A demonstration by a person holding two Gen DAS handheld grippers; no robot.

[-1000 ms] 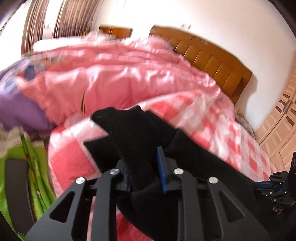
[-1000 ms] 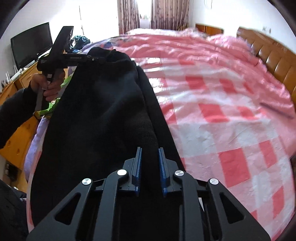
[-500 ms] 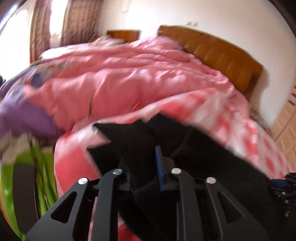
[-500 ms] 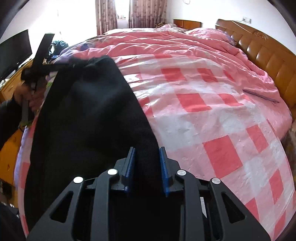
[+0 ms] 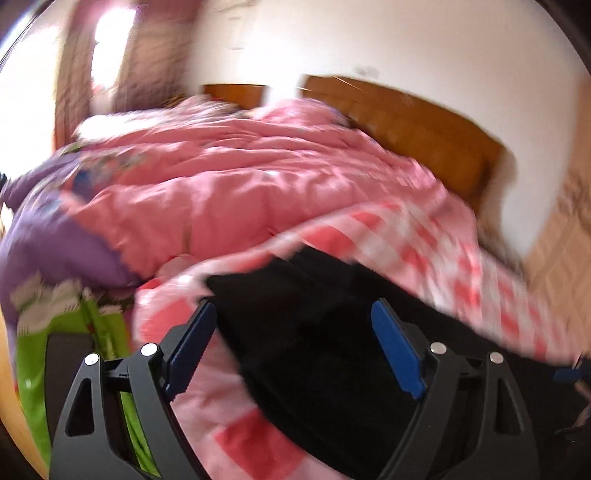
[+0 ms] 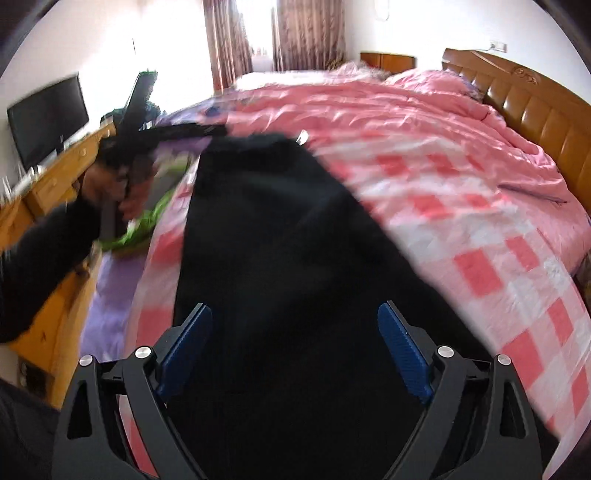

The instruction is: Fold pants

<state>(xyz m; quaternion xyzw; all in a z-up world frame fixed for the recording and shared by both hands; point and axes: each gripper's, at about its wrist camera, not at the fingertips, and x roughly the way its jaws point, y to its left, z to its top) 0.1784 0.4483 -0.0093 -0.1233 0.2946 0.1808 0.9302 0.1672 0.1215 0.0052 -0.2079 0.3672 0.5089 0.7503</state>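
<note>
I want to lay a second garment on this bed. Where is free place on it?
Free: the checked cover between the black pants and the wooden headboard. Crowded: the far side, under the heaped pink quilt, and the purple-and-green bedding left of the pants.

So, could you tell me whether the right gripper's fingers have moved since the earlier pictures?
Yes. The right gripper was clamped on the black pants; its jaws are now opening wide, and the pants lie flat on the checked bedspread.

Home bedroom. Wide bed with pink quilt and pink-checked cover; padded wooden headboard; bedside cabinet; curtained window; flat television on wooden dresser; white walls.
</note>
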